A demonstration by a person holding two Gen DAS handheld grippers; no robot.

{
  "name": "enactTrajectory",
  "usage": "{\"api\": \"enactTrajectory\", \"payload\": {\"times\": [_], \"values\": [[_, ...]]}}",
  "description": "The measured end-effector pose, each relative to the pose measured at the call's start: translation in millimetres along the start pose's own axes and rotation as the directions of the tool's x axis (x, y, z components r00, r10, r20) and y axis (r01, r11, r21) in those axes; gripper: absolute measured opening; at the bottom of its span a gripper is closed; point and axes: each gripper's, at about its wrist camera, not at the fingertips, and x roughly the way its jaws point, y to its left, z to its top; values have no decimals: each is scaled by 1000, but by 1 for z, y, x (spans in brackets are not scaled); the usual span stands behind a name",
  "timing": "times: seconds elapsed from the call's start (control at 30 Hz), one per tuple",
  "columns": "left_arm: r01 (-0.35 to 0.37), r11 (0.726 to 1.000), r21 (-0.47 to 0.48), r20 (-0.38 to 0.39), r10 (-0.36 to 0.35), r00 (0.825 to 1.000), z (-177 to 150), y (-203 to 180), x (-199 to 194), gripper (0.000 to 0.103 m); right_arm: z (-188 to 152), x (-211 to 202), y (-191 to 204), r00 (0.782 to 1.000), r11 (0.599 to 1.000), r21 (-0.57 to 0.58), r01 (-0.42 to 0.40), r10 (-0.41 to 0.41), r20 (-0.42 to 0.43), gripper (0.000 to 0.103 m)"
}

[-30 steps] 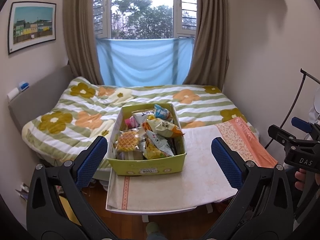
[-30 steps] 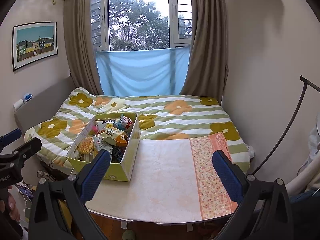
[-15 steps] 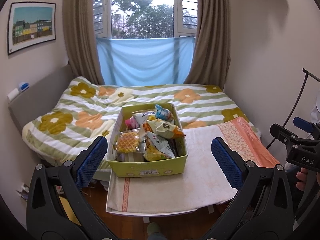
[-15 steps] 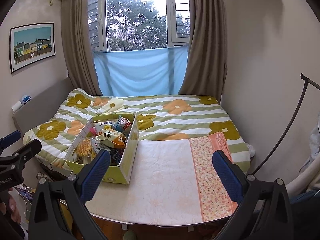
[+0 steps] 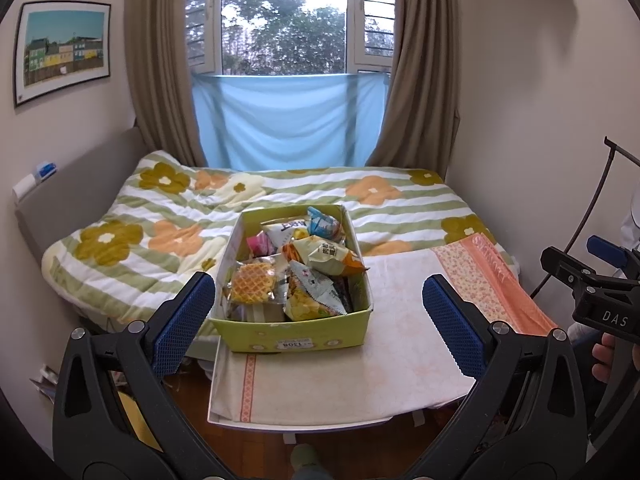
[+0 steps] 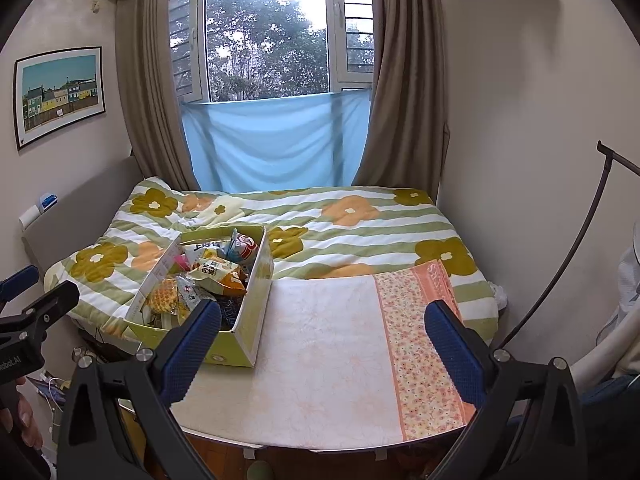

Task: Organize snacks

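I read "T308" on the green snack box [image 5: 294,338] at the table's [image 5: 360,380] left edge; left gripper [image 5: 318,316] and right gripper [image 6: 322,338] both gape wide, empty.

Soft daylight from the overexposed window [image 5: 284,16]; fisheye edges bend, corners perhaps vignetted.

Snack-filled green box [image 5: 294,338] (packets heaped) sits between the spread left hand-held gripper [image 5: 318,314] fingers.
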Motion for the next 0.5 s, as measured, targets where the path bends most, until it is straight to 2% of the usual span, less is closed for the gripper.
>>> {"api": "enactTrajectory", "payload": {"times": [0.23,0.5], "values": [[-7,1000,-30,37,8,999,0,2,-6,103,0,-3,-1,1000,1000,4,9,-9,5,102],[-1,999,-35,23,2,1000,-6,-1,-6,103,-2,-4,-1,1000,1000,2,9,-9,-6,102]]}}
